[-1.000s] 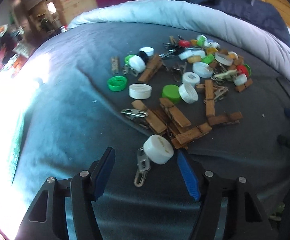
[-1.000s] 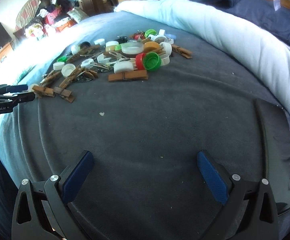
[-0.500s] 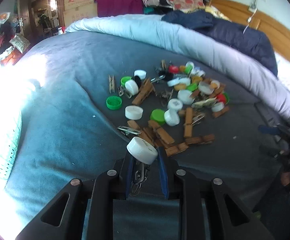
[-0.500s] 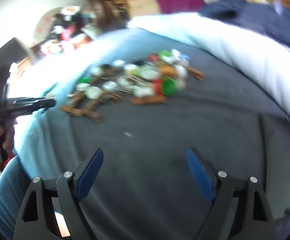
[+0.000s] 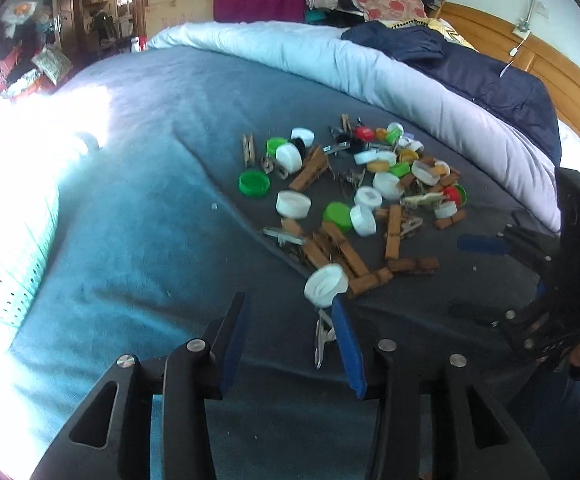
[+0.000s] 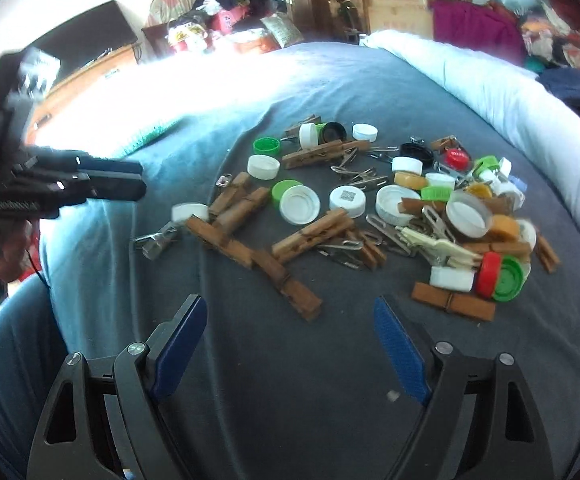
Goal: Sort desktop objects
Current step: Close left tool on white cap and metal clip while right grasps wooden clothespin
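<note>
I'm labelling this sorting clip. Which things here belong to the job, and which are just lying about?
Job: white caps, green caps, wooden clothespins, metal clips, left gripper, right gripper.

Lying about: rolled duvet, navy bedding, clutter by the wall.

Between the left gripper's (image 5: 290,332) spread jaws lies bare bed (image 5: 137,216) cover, with a white cap (image 5: 325,285) and a metal clip (image 5: 322,340) right against the right-hand jaw. Ahead of the right gripper's (image 6: 290,340) parted jaws, a wooden clothespin (image 6: 290,286) lies just beyond the gap, the cluttered pile (image 6: 430,208) behind it.
</note>
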Demonstrator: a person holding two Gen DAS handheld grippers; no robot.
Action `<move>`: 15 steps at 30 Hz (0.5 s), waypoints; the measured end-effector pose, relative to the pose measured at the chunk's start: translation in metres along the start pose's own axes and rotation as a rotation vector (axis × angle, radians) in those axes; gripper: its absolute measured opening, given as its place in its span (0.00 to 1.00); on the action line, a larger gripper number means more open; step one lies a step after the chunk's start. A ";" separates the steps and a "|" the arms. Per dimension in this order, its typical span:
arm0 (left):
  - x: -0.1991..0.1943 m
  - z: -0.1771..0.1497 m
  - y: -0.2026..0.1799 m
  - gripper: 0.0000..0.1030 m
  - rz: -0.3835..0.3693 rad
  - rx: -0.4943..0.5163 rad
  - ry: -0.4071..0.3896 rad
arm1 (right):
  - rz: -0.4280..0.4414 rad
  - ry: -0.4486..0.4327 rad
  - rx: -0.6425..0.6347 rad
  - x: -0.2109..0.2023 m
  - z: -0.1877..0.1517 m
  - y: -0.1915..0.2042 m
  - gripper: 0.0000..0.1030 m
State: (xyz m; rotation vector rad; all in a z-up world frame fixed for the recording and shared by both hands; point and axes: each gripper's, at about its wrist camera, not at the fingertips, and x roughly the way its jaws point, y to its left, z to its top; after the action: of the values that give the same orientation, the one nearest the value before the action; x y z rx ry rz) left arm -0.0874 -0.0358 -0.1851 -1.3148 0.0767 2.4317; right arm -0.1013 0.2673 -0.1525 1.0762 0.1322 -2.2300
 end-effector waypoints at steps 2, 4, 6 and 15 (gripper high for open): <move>0.009 -0.004 -0.002 0.42 -0.012 0.004 0.022 | 0.005 0.002 0.039 -0.003 -0.006 0.002 0.82; 0.014 -0.004 -0.007 0.42 -0.031 -0.007 0.027 | 0.007 0.000 0.067 -0.007 -0.010 0.001 0.82; 0.023 -0.005 -0.010 0.44 -0.063 -0.042 0.042 | 0.007 -0.006 0.089 -0.009 -0.011 0.003 0.82; 0.031 -0.023 -0.030 0.27 0.026 0.000 0.063 | -0.005 -0.008 0.028 -0.007 -0.004 -0.004 0.79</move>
State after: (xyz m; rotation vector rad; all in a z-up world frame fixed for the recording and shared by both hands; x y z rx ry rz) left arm -0.0740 -0.0038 -0.2192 -1.3989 0.1105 2.4119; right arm -0.0972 0.2755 -0.1507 1.0828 0.1003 -2.2467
